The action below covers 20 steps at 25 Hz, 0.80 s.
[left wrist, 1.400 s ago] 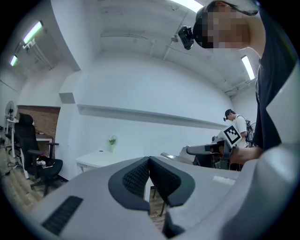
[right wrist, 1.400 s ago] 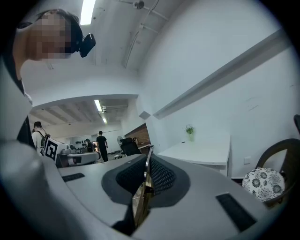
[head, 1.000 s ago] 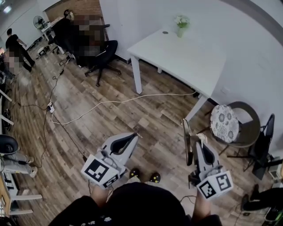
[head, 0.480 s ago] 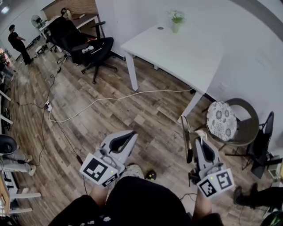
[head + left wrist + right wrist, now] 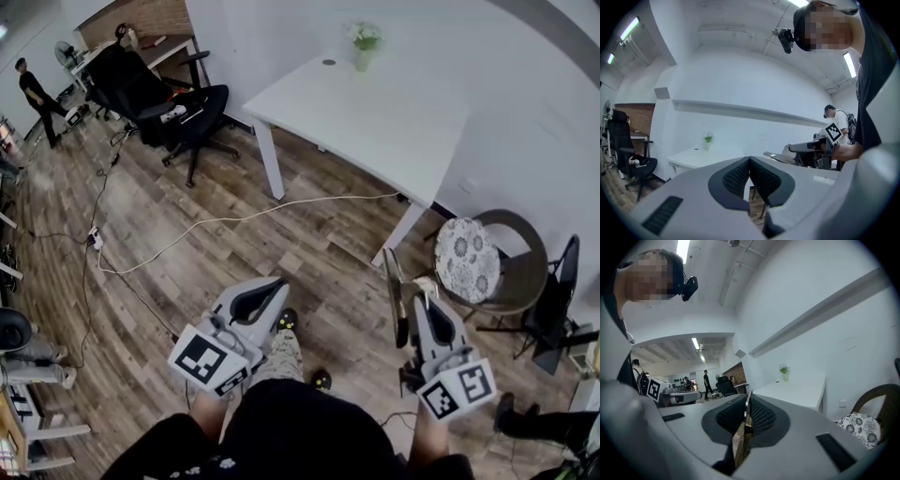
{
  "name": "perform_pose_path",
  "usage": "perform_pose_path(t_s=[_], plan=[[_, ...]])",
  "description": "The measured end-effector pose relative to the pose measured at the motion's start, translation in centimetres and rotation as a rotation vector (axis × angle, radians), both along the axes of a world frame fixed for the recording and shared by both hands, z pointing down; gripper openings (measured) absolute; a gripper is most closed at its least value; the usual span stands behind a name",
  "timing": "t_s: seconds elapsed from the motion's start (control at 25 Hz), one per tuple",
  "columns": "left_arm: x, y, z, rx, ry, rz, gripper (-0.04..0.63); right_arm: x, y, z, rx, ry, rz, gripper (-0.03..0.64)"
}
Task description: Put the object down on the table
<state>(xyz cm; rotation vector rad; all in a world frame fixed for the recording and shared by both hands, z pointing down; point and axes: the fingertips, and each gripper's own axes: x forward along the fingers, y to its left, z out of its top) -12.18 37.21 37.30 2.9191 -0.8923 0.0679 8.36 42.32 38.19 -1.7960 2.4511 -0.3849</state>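
Note:
My right gripper (image 5: 418,294) is shut on a thin flat panel (image 5: 395,302), held on edge and sticking up ahead of the jaws. In the right gripper view the panel's tan edge (image 5: 742,436) is pinched between the dark pads of that gripper (image 5: 747,404). My left gripper (image 5: 275,287) is shut with nothing in it, and its pads (image 5: 740,176) meet. The white table (image 5: 375,108) stands ahead across the wooden floor, and it also shows in the left gripper view (image 5: 693,157) and in the right gripper view (image 5: 797,392). Both grippers are well short of it, held at waist height.
A small vase with a plant (image 5: 363,42) stands at the table's far edge. A chair with a patterned cushion (image 5: 473,261) sits at the right near the table leg. A black office chair (image 5: 187,108) is at the left. A white cable (image 5: 234,220) runs across the floor.
The view has moved forward and the table lies a little closer. A foot has stepped forward between the grippers. Both grippers keep their pose, and the panel stays gripped.

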Motion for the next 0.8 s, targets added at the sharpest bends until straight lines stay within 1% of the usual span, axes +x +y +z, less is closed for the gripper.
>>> perform_pose_path(t_s=[0.2,0.4,0.6,0.8], plan=[[0.3,-4.8,0.0,0.002,0.015,0.044,0.0,0.2,-4.0,0.1,0.0,0.012,0.048,0.02],[0.2,-10.2,-0.1,-0.004,0.025,0.07,0.0,0.1,-8.8,-0.1,-0.002,0.016,0.082,0.02],[-0.6,-15.3,-0.3,-0.009,0.031,0.075,0.0,-0.7,-13.5,-0.7,0.002,0.014,0.089,0.02],[-1.9,-19.1,0.1,-0.02,0.033,0.075,0.0,-1.7,-17.2,-0.5,-0.009,0.018,0.098,0.02]])
